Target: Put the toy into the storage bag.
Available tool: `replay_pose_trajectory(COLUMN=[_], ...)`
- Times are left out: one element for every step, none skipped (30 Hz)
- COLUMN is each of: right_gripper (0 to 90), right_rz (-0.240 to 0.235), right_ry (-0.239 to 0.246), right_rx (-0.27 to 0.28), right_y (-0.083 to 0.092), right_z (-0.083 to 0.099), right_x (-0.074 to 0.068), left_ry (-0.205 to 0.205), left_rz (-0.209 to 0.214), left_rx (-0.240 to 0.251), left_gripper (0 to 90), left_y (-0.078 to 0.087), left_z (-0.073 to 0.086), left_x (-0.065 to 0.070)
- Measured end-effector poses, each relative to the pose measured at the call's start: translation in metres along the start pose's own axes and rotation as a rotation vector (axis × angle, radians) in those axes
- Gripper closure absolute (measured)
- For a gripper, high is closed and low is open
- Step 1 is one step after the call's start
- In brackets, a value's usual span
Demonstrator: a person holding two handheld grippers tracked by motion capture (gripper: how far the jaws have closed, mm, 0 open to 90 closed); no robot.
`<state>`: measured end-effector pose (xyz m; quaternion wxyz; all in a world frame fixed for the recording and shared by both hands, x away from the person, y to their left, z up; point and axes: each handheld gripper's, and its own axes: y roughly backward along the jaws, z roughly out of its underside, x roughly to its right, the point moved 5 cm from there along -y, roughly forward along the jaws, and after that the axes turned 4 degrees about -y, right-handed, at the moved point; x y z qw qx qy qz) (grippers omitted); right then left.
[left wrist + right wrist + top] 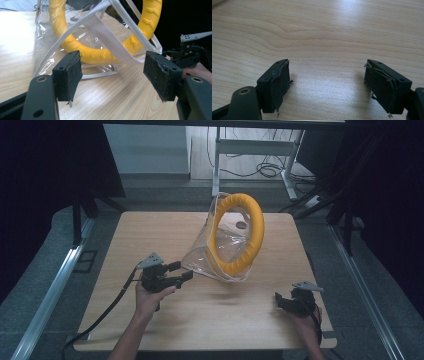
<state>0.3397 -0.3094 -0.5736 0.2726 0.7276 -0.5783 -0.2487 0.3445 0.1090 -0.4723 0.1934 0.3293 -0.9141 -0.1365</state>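
From the high view, a pale wooden table with a visible grain (pixel 165 235) carries a clear, crinkled plastic bag with white edging (pixel 202 255) that stands near the table's middle, and inside it a bright yellow ring of ridged foam or rubber (pixel 240 235) leans almost upright, its top toward the far edge. Bare wood lies open on the left side and along the near edge, and the far right corner is free too. The left gripper (pixel 181 272), black with a grey three-cornered plate, sits just beside the bag's near left corner with its jaws spread and nothing between them. The right gripper (pixel 280 301) rests near the near right corner of the table, well apart from the bag. In the left gripper view, the two worn, frayed black pads stand wide apart, released, facing the bag's white strap (pixel 105 32) and the yellow ring (pixel 100 53); the other hand's gripper (pixel 186 55) shows at the right. In the right gripper view, the jaws are likewise spread over bare wood (pixel 319 37), holding nothing, their rubber pads torn at the edges.
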Motion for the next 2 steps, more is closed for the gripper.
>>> replay_pose_trajectory(right_gripper=[21.0,21.0], right_rz=[0.000,0.000], right_ry=[0.000,0.000], right_rx=[0.001,0.001], right_y=[0.0000,0.0000], right_z=[0.0000,0.0000], right_x=[0.0000,0.0000], left_ry=[0.003,0.003], left_rz=[0.004,0.004], left_rx=[-0.010,-0.010], left_gripper=[30.6,30.4], left_y=[-0.0016,-0.0016], left_z=[0.0023,0.0023], left_x=[-0.0007,-0.0007])
